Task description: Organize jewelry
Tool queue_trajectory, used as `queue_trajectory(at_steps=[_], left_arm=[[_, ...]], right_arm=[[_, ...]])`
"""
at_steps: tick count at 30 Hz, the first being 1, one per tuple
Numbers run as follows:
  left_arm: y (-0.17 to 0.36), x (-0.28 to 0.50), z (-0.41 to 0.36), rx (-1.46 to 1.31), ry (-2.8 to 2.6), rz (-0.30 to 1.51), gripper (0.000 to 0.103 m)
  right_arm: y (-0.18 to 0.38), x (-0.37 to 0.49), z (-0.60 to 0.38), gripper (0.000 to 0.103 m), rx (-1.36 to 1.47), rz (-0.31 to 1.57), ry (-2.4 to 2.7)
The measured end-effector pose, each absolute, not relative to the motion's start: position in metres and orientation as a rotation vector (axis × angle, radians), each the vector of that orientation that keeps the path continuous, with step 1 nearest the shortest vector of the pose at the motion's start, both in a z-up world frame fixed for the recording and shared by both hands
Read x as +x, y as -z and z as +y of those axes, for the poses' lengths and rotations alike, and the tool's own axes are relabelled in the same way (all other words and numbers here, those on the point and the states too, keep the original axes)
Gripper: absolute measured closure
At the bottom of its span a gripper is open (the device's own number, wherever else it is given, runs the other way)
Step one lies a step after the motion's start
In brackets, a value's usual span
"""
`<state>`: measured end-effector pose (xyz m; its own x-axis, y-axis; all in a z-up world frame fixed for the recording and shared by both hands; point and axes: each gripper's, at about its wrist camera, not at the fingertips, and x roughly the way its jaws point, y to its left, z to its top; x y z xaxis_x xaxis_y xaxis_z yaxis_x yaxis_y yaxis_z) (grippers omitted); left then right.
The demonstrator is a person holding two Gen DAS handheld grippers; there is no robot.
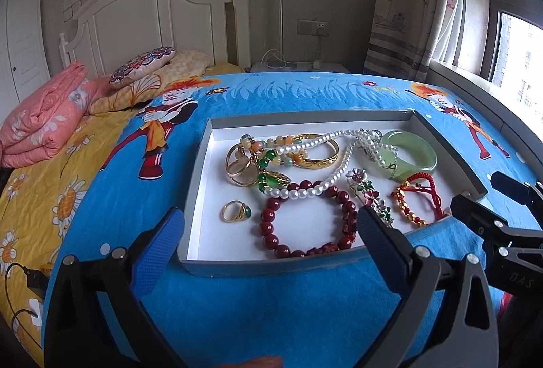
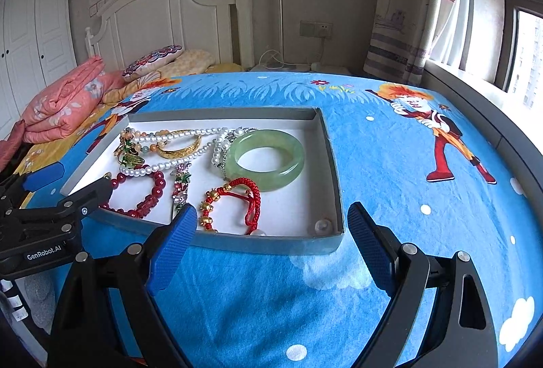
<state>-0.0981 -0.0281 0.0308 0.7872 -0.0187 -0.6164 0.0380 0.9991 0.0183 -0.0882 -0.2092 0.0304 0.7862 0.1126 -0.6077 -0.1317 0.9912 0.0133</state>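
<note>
Left wrist view is showing the left hand-held gripper (image 1: 269,225) hovering wide open and empty at the near edge of the grey tray (image 1: 195,184), which is lying on the blue bedspread (image 1: 271,307). Inside are lying a red bead bracelet (image 1: 307,220), pearl necklace (image 1: 334,164) and jade bangle (image 1: 409,152). Right hand-held gripper (image 2: 271,222) is likewise gaping empty beside the tray.

Location: a home bedroom. A white headboard (image 1: 152,8) stands in the upper left of the frame, with pillows (image 1: 159,69) and a folded pink quilt (image 1: 44,120) at left. A cartoon-print blue bedsheet (image 1: 271,300) covers the centre. A curtain (image 1: 404,1) and window (image 1: 519,28) occupy the upper right.
</note>
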Motion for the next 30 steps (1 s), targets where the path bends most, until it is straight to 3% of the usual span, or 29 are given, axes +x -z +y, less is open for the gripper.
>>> queue_trajectory(at_steps=[30], left_arm=[[-0.0311, -0.1011, -0.0321, 0.053, 0.030, 0.648, 0.002]], right_arm=[[-0.0293, -0.0896, -0.2105, 0.016, -0.024, 0.650, -0.125]])
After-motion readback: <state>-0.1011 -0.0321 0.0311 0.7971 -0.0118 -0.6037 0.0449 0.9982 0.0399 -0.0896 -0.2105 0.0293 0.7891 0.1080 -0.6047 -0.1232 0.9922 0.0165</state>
